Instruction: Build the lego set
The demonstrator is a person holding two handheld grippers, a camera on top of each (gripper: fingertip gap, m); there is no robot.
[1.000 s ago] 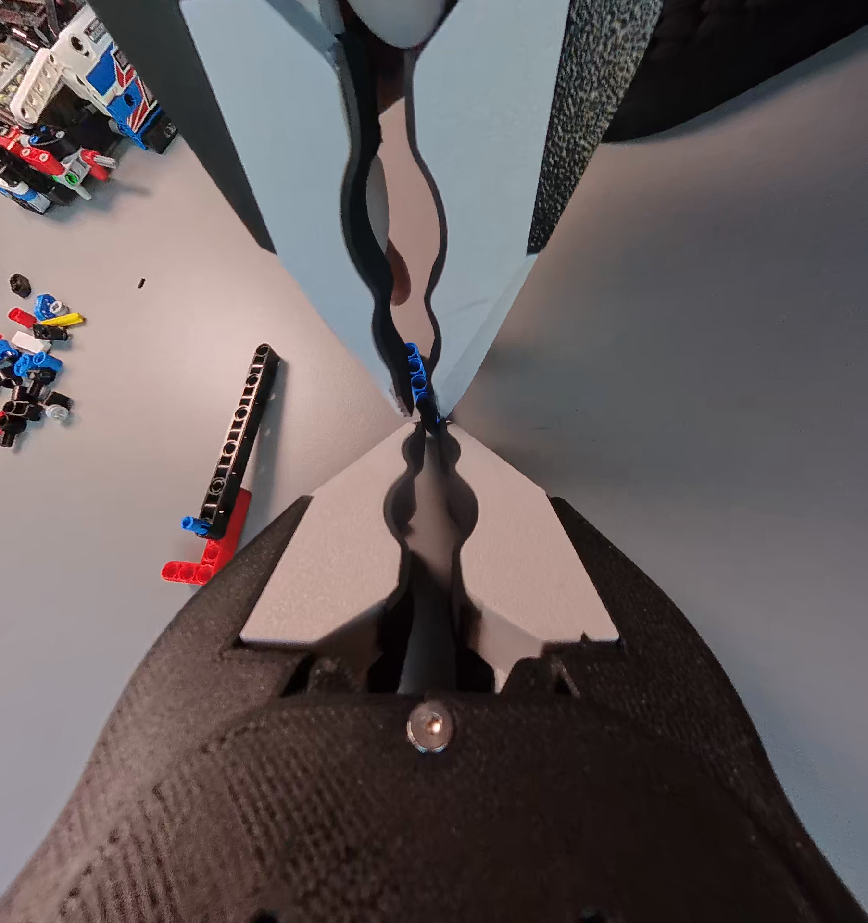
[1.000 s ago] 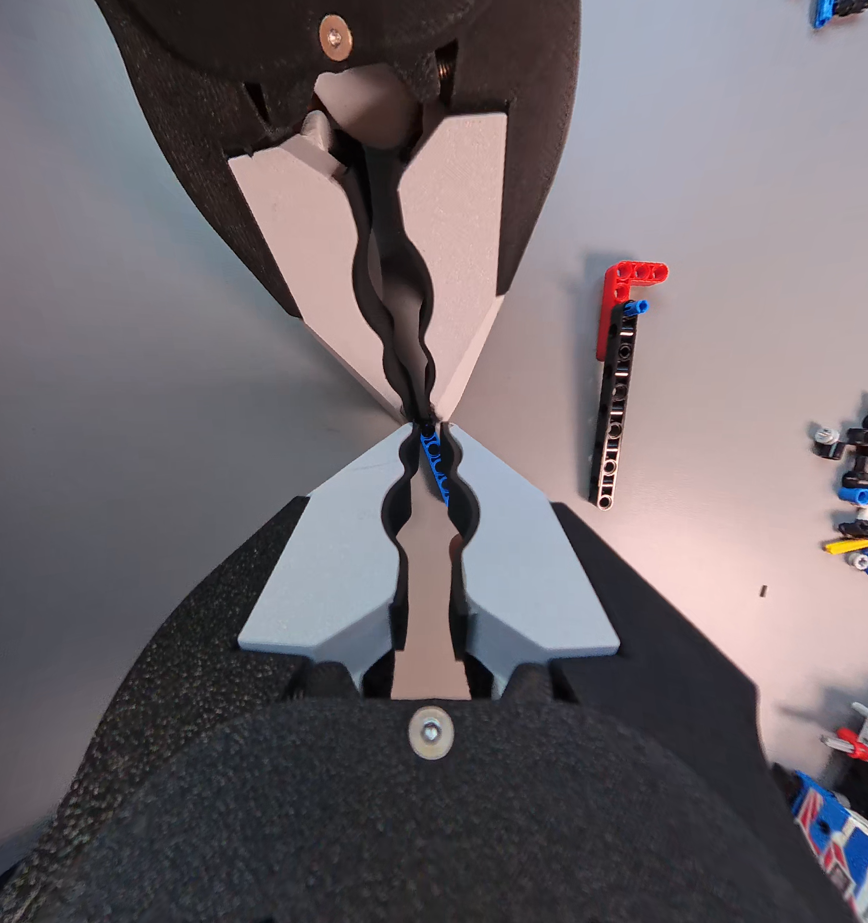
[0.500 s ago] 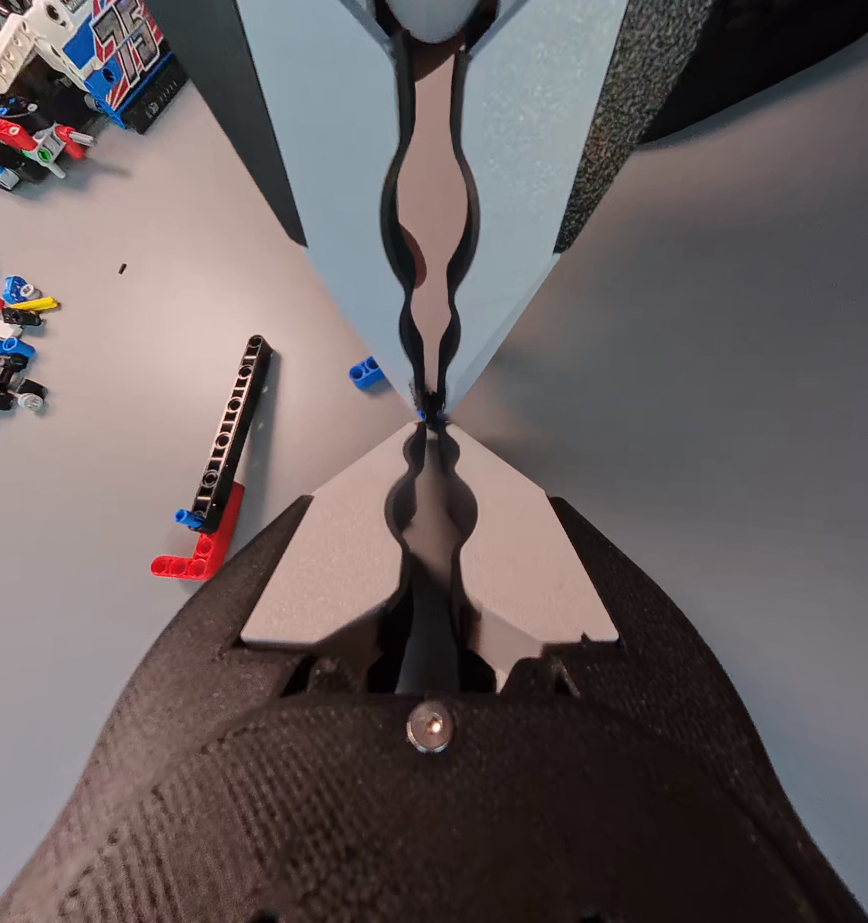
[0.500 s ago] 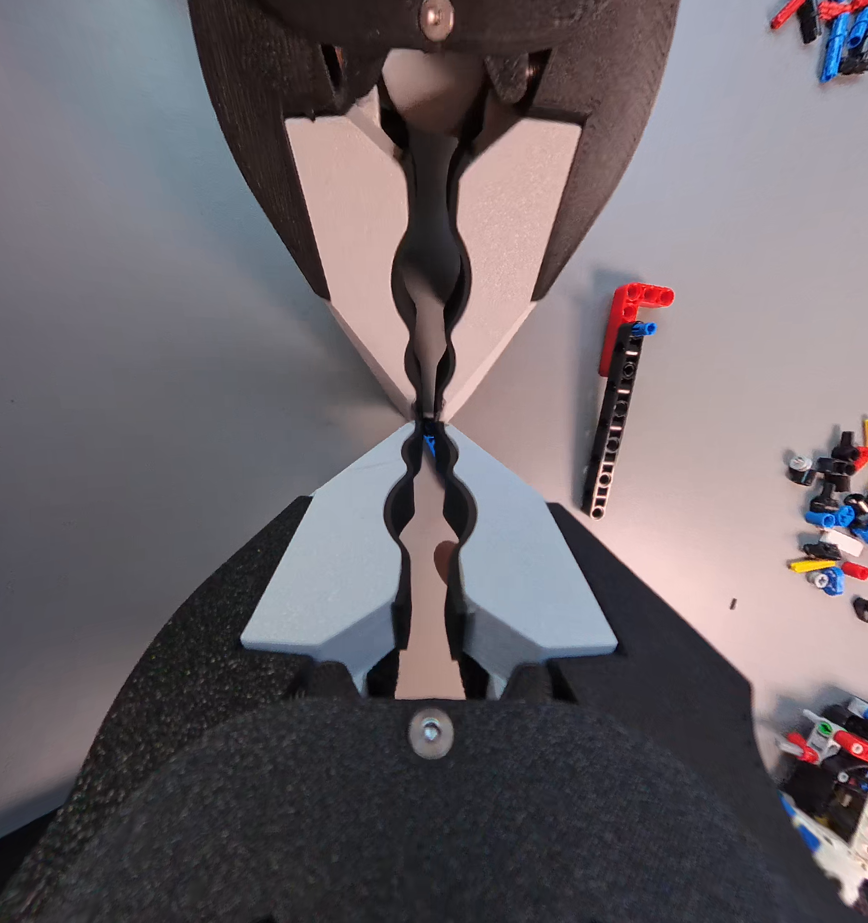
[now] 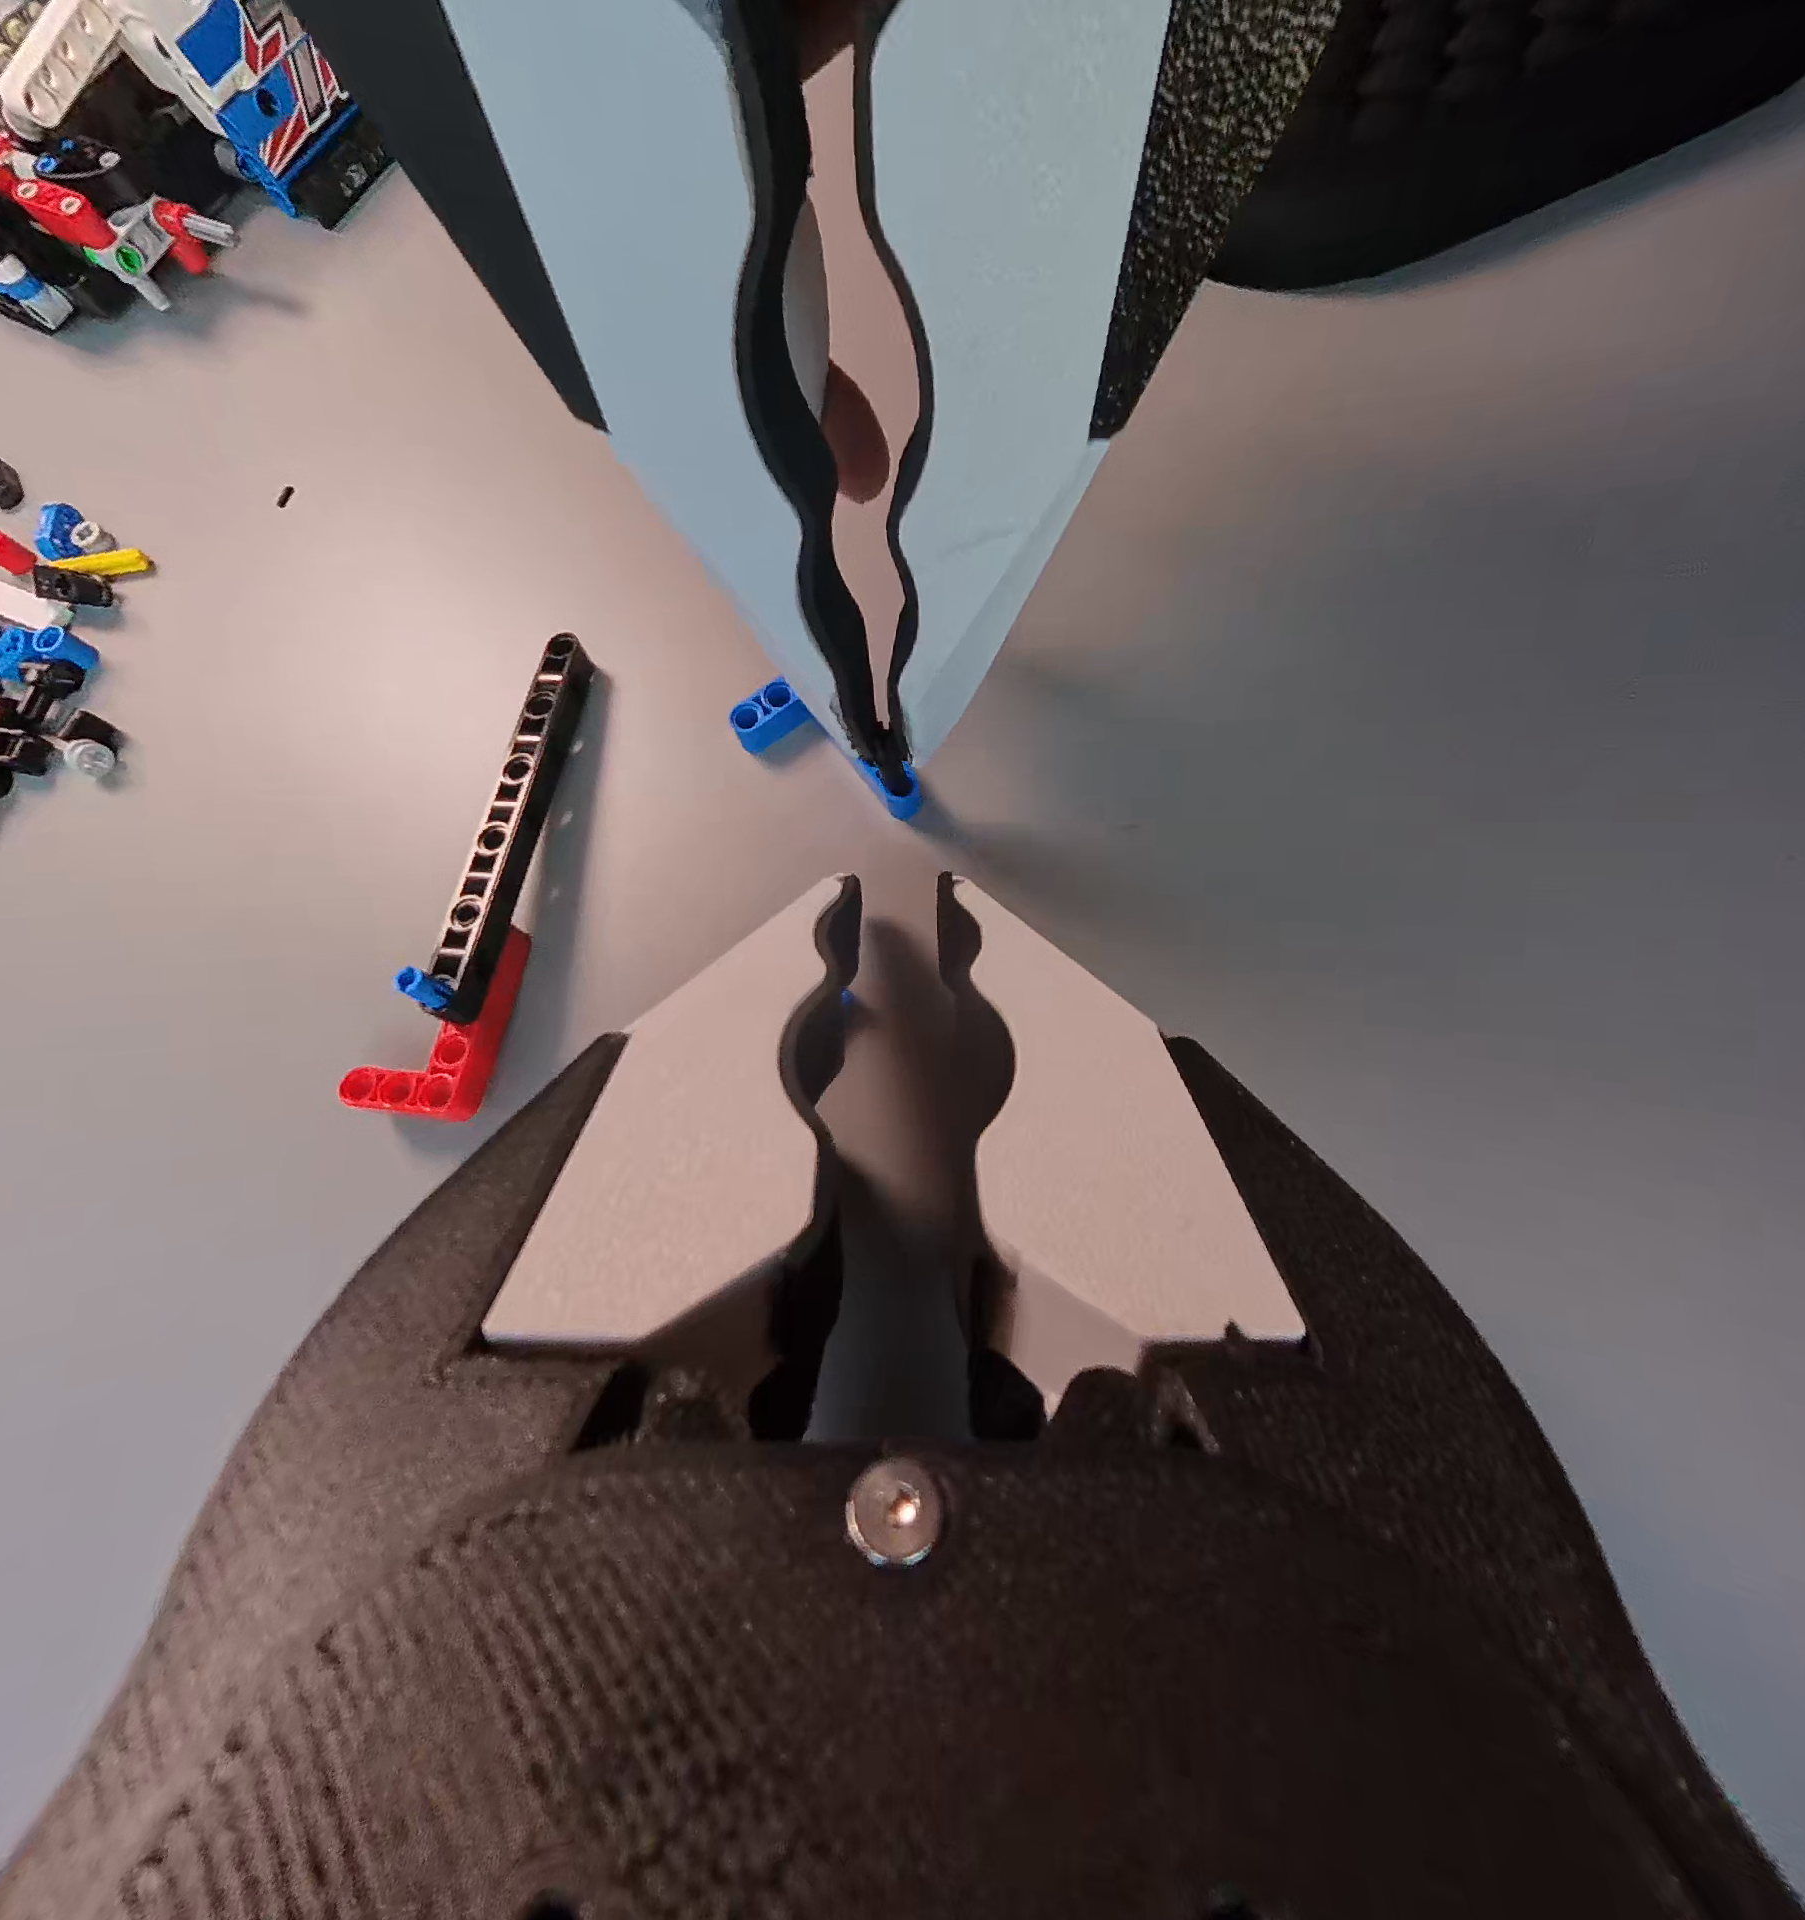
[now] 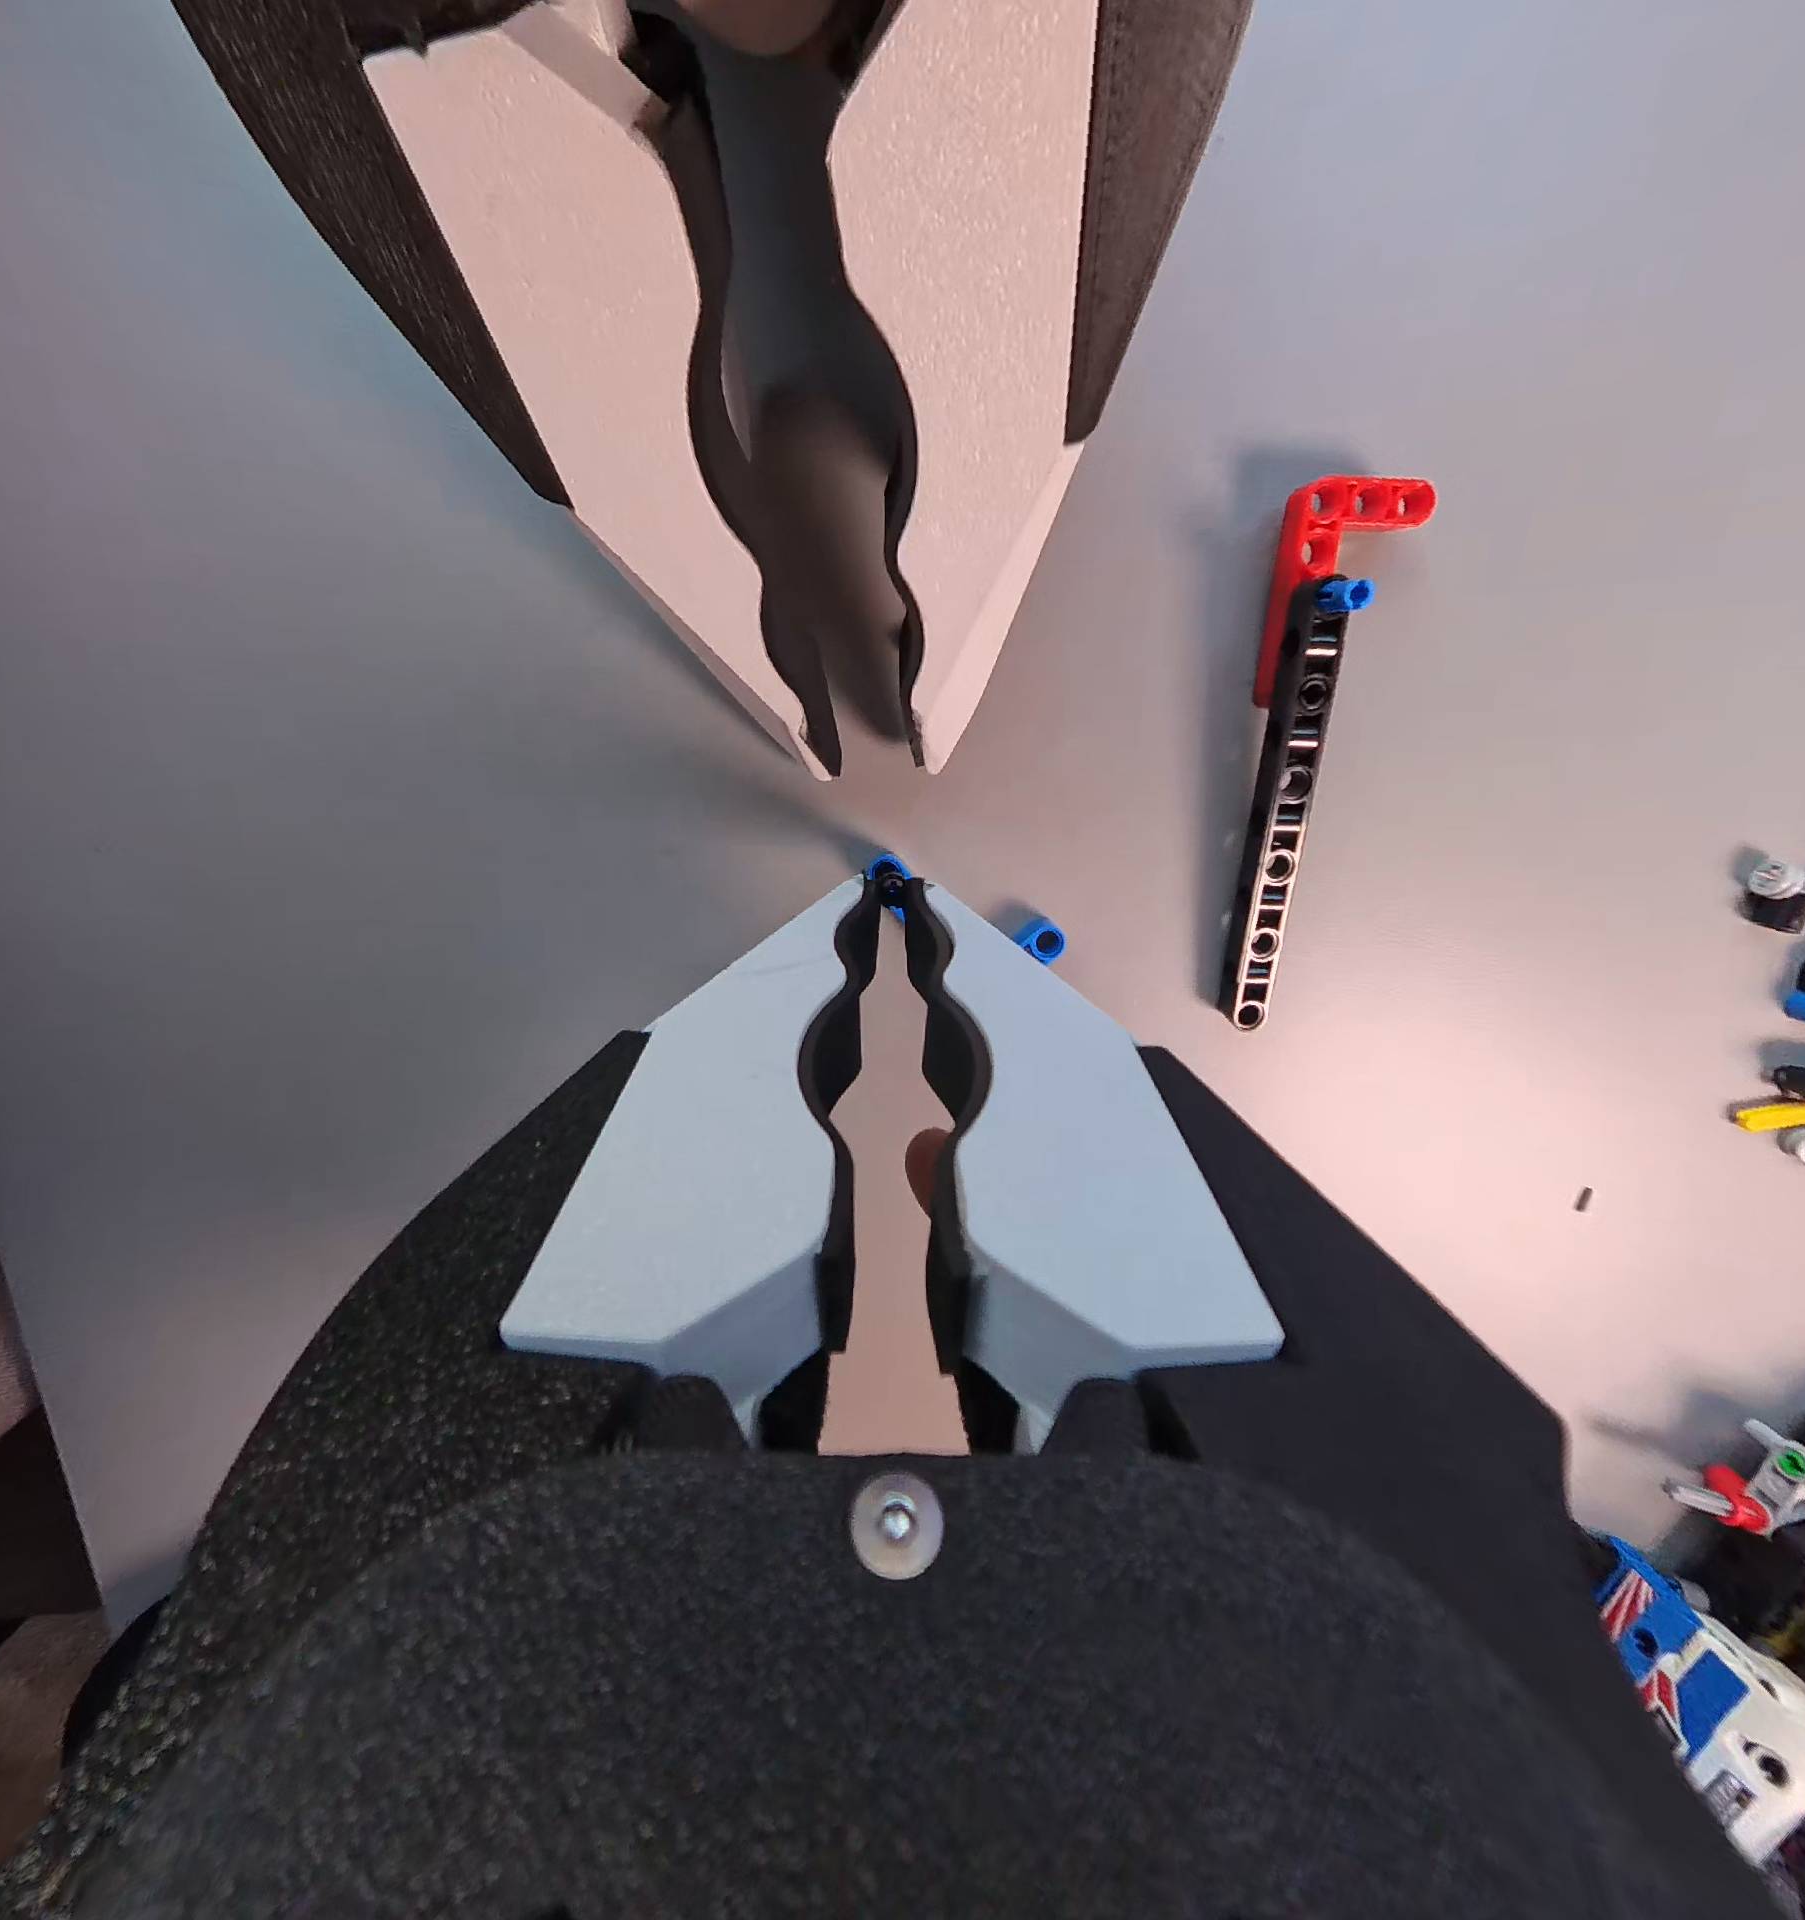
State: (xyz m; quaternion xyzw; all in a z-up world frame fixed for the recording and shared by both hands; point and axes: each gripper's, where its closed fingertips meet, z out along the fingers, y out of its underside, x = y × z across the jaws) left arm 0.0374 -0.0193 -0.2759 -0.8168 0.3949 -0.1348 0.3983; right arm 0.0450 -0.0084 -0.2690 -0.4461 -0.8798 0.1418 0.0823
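My right gripper [image 6: 893, 888], with light blue fingers, is shut on a small blue beam [image 6: 1038, 935] that has a black pin at its tip end. The beam sticks out past the right finger, low over the grey table [image 6: 358, 727]. In the left wrist view the right gripper [image 5: 882, 748] comes in from the top, and the blue beam [image 5: 768, 715] shows on both sides of its tips. My left gripper [image 5: 896, 883], with grey fingers, is open by a narrow gap and empty, a short way in front of the blue beam. It also shows in the right wrist view [image 6: 870, 764].
A long black beam [image 5: 508, 831] joined to a red L-shaped beam [image 5: 430, 1081] by a blue pin lies on the table; it also shows in the right wrist view [image 6: 1287, 800]. A pile of small loose parts [image 5: 25, 665] and a partly built model [image 5: 129, 156] lie beyond.
My left gripper has opened and drawn back from the right gripper's tips, where the two met before. The right gripper stays shut on the blue beam.
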